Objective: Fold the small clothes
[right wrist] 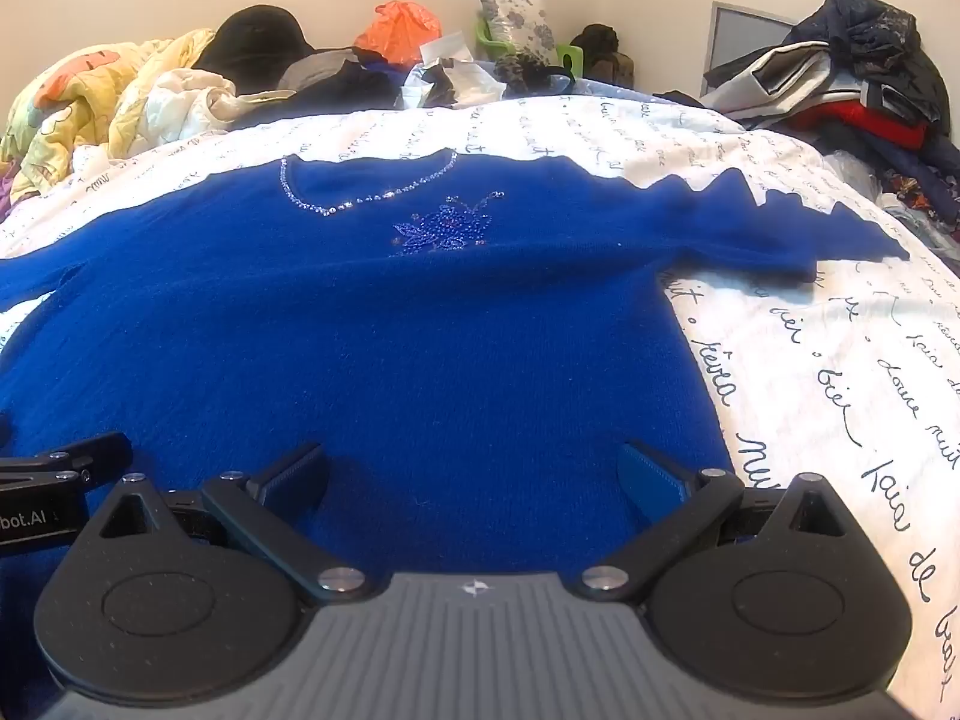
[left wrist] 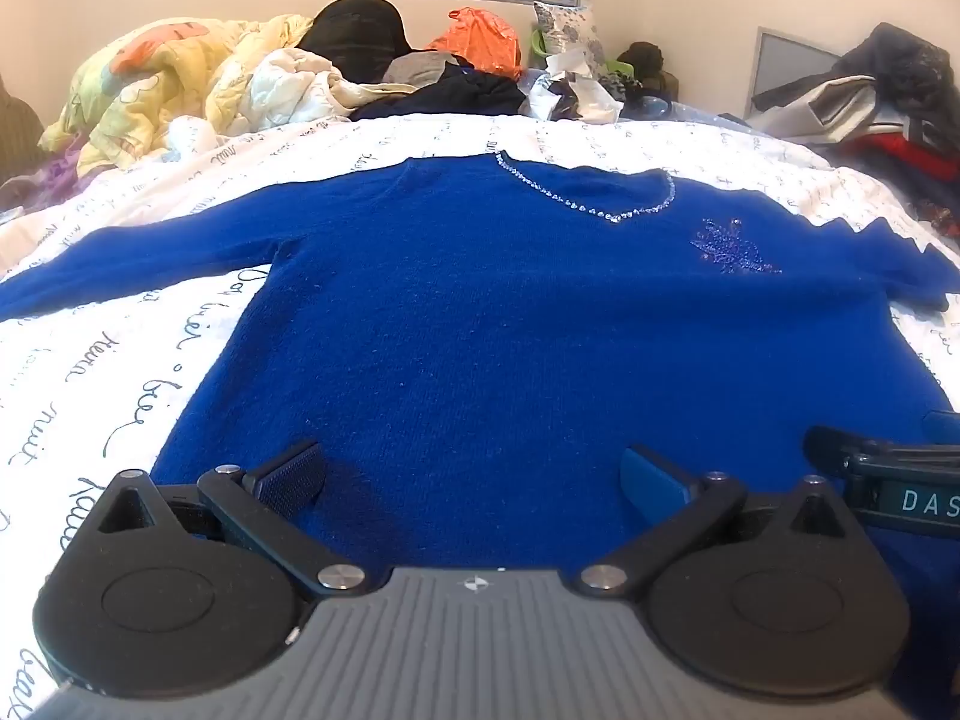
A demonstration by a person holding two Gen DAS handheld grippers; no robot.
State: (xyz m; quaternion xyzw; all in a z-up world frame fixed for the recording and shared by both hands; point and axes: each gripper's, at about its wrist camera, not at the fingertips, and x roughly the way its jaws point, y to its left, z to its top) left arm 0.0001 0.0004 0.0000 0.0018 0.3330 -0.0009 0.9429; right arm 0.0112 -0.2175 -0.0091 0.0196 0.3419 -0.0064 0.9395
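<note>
Both grippers sit nearest my cameras, side by side over the sweater's hem end: left gripper (left wrist: 474,480) and right gripper (right wrist: 474,477), each with jaws spread wide and nothing between the pads, only knit beneath. I judge no fold has begun.

My blue sweater (left wrist: 510,330) lies flat, front up, on the bed's script-printed sheet (left wrist: 90,360), hem toward me, beaded neckline (left wrist: 588,201) toward the far edge, sleeves stretched out toward either side edge.

Risks, as I judge them: the knit is soft, so a pinch may catch only the top layer, or gather sheet with it. Unequal lifts by the two hands would skew the fold. The right sleeve (right wrist: 750,222) lies rumpled, which could carry creases into the fold.

Left view alone shows the left sleeve (left wrist: 138,264) lying smooth. Right view alone shows the beaded butterfly motif (right wrist: 447,228) clearly and the rumpled sleeve's cuff. Heaped clothes (right wrist: 852,78) crowd the far corners.
</note>
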